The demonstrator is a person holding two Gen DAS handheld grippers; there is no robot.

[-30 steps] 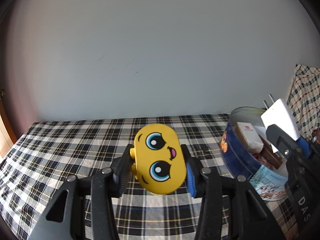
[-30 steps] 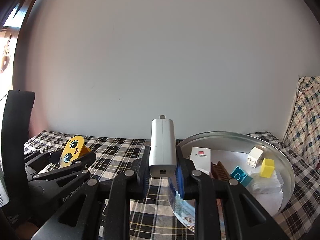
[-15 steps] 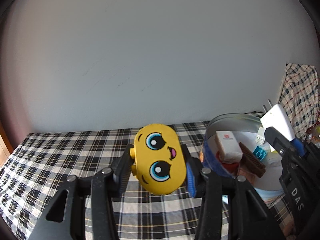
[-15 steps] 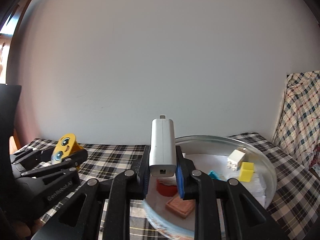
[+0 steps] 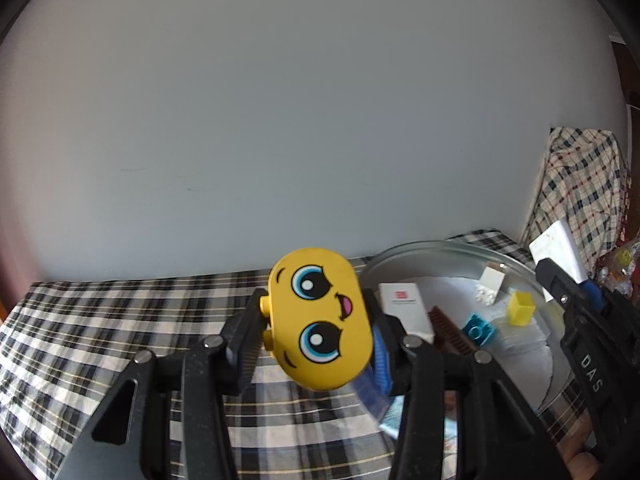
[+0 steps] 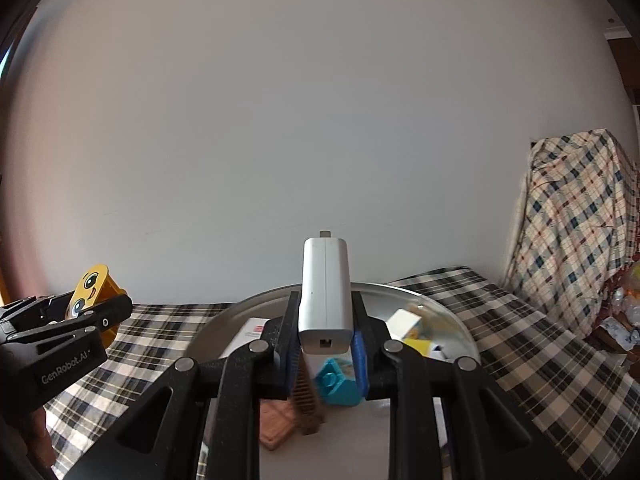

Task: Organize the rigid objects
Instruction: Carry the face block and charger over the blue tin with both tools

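Gripping: left jaws yellow face block (image 5: 320, 320) | right jaws white charger (image 6: 326, 292), hiding tin (image 6: 460, 326) contents

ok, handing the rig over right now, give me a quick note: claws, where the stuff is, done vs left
Left claw: shut on the yellow face brick, held above the checked cloth, just left of the round tin.
Right claw: shut on the white charger, upright, over the tin.
Already in the tin: white box, brown comb, teal brick, yellow cube, white brick.
Done: five items binned, both remaining pieces picked up.
Left: lower the charger into the tin and release, then the face brick. Tin is getting crowded, so aim for the bare patches.
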